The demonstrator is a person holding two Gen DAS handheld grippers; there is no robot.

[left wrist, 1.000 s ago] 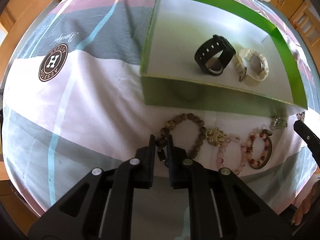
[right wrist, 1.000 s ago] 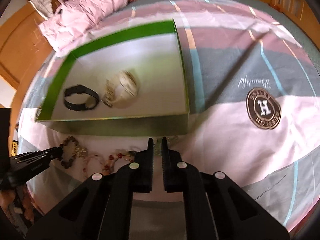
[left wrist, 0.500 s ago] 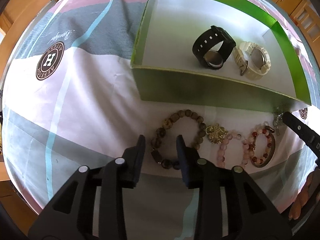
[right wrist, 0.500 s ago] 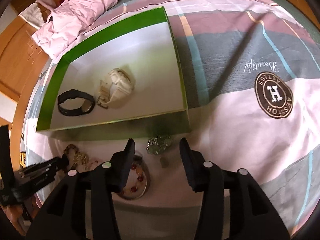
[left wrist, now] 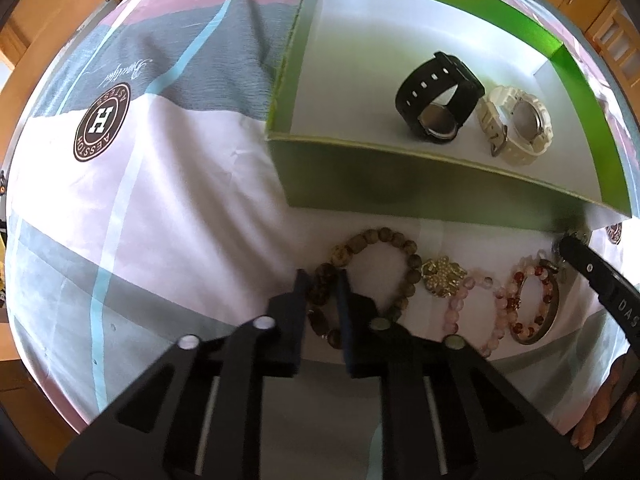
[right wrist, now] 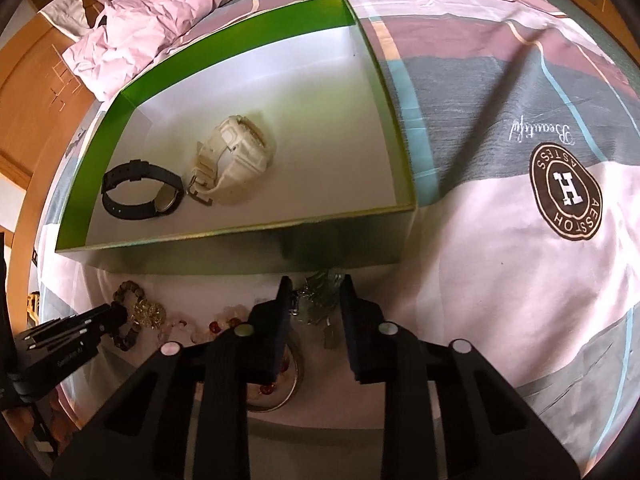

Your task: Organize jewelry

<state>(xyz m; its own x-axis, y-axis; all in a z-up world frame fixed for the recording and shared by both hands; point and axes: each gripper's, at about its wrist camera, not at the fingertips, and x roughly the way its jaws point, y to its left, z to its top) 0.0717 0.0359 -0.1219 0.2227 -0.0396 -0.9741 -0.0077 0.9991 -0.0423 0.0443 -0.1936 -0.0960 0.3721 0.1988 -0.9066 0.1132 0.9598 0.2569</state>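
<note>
Bedsheet (left wrist: 192,184), striped with a round H logo, is the work surface; wood furniture shows around the edges.

Left gripper (left wrist: 322,276) points steeply down, jaws just closed in tight on the brown bead bracelet (left wrist: 376,240); its near beads sit pinched between the pads. Right gripper (right wrist: 314,284) has jaws that were just closing, now narrow around the silver chain piece (right wrist: 320,292). Pads look to be touching it, but can't tell if they actually press on it.

Outward from the left gripper: gold flower brooch (left wrist: 444,280) just beside the brown bracelet, then pink bead bracelet (left wrist: 480,312), then red bead bracelet (left wrist: 532,304) lying in a metal ring. All sit on the sheet just in front of the green box (left wrist: 400,196), whose near wall stands between them and the inside. In the box: black watch (left wrist: 438,96) and white watch (left wrist: 516,124), touching side by side.

Left view shows the whole bracelet row plus the right gripper's tip at the far right edge and a bit of a hand (left wrist: 608,400). Right view hides most of the row behind its own fingers, but shows the chain piece clearly, plus a crumpled pink pillow (right wrist: 160,12) behind the box.
</note>
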